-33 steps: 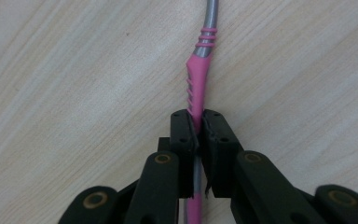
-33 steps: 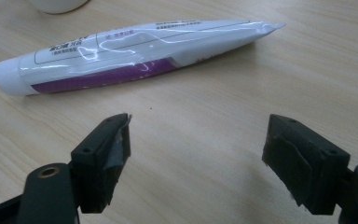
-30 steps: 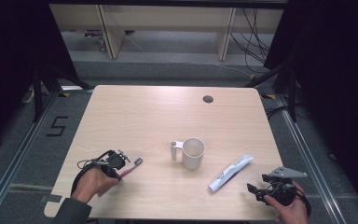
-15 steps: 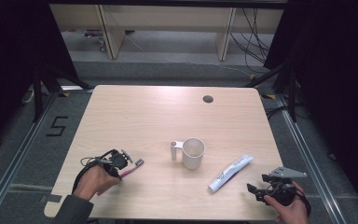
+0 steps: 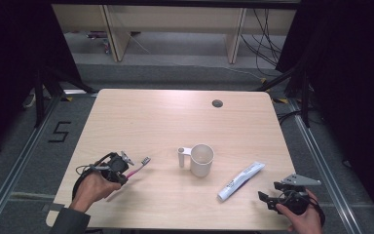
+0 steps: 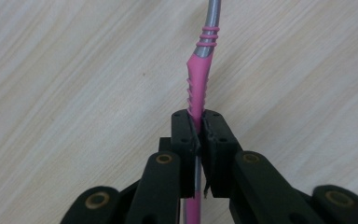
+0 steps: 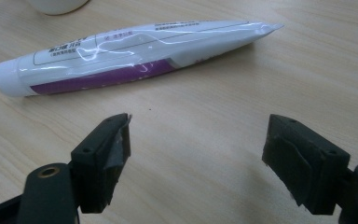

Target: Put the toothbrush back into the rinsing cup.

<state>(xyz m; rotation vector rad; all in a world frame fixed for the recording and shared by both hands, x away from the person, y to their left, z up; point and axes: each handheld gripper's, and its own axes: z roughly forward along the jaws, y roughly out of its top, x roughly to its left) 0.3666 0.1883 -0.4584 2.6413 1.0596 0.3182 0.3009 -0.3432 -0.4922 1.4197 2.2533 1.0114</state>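
At about seven o'clock on the tabletop (image 5: pixel 141 117), nearest the person, the left gripper (image 5: pixel 124 170) has its jaws pressed together on the pink handle of a toothbrush (image 5: pixel 137 167) – in the left gripper view the pads pinch that handle (image 6: pixel 196 100) just below its ribbed part, the grey neck running on beyond them; in the high view the brush head points toward two o'clock, just off the gripper's tip. At about five o'clock the right gripper (image 5: pixel 271 198) rests with its jaws spread wide and nothing between them; its own view shows bare wood in the gap (image 7: pixel 196 154). Just beyond it, toward eleven o'clock from it, a white and purple toothpaste tube (image 5: pixel 240 181) lies flat – cap end nearest the person. Farther in, near the middle, a white mug (image 5: pixel 200 159) stands upright, handle toward nine o'clock; near the far edge, at about one o'clock, sits a small dark cable hole (image 5: pixel 217 103).
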